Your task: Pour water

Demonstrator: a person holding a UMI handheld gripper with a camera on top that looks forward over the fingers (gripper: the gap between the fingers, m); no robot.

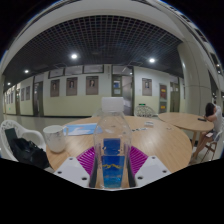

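Observation:
My gripper (112, 160) is shut on a clear plastic water bottle (111, 140) with a blue label, held upright between the two purple pads (88, 158). The bottle's neck and cap rise ahead of the fingers, above a round wooden table (165, 140). A white cup (56, 138) stands on the table to the left of the bottle, beyond the left finger.
A second round wooden table (185, 121) stands further back on the right, with a person (212, 115) seated beside it. A white chair (14, 140) is at the left. The far wall has doors and framed pictures.

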